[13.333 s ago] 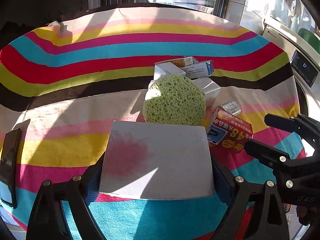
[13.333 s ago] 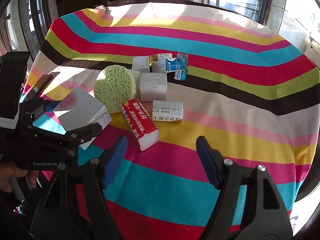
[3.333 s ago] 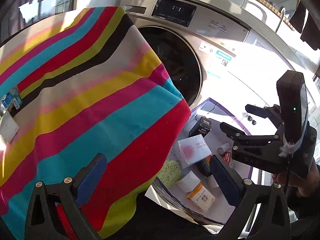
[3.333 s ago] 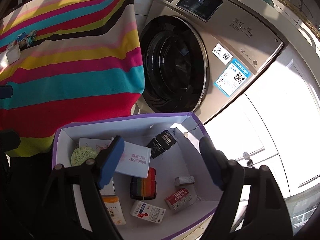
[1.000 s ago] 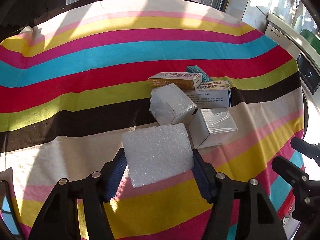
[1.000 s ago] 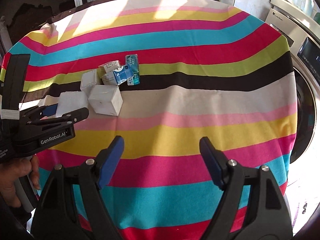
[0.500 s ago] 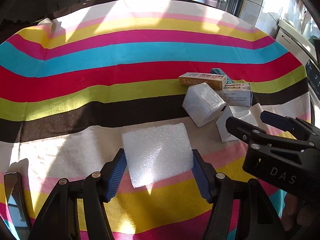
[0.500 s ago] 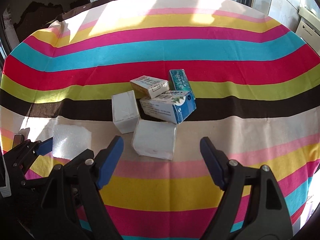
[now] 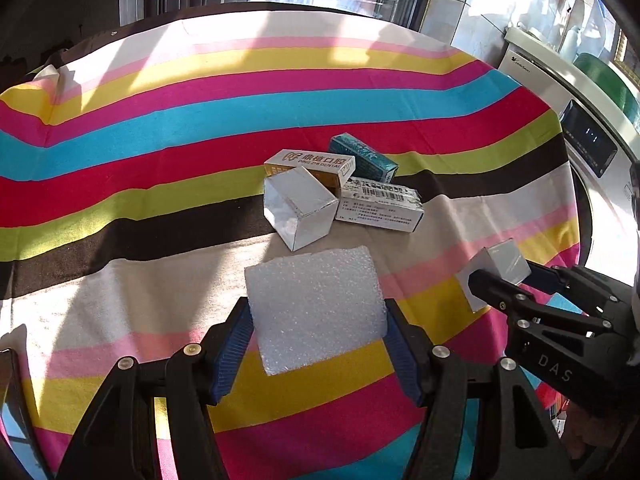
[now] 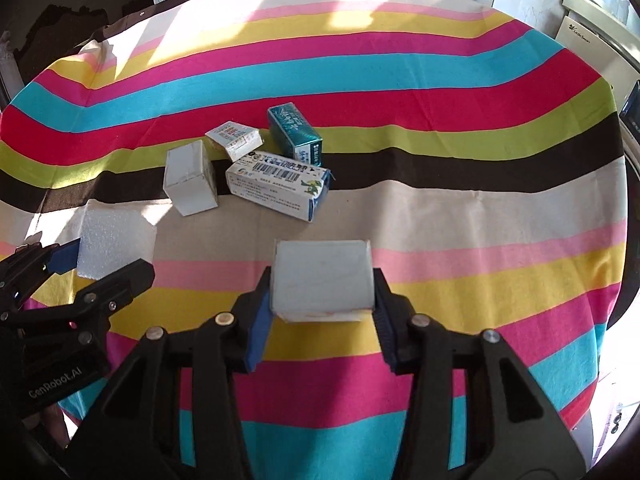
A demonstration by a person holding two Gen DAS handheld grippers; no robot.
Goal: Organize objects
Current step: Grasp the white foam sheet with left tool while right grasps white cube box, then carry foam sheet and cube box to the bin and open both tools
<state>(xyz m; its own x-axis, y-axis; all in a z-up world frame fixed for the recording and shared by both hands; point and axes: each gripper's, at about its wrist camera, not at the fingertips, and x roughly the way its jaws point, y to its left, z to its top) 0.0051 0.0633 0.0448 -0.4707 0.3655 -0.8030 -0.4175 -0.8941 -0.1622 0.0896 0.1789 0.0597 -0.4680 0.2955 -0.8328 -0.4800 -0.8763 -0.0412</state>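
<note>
My left gripper [image 9: 316, 328] is shut on a white foam block [image 9: 316, 304], held over the striped tablecloth [image 9: 160, 128]; the block also shows in the right wrist view [image 10: 112, 246]. My right gripper [image 10: 320, 304] is shut on a plain white box [image 10: 322, 278], seen in the left wrist view [image 9: 496, 270] at the right. Left on the cloth are a white cube box [image 9: 298, 212], an orange-and-white dental box [image 9: 312, 162], a teal box [image 9: 362, 156] and a white-and-blue barcode box [image 10: 278, 182].
A washing machine [image 9: 588, 136] stands at the table's right edge. A dark phone [image 9: 12, 392] lies at the left near edge. Windows run behind the table's far side.
My right gripper has closed on the white box beside the cube box and lifted it toward me. The left gripper still holds the foam block.
</note>
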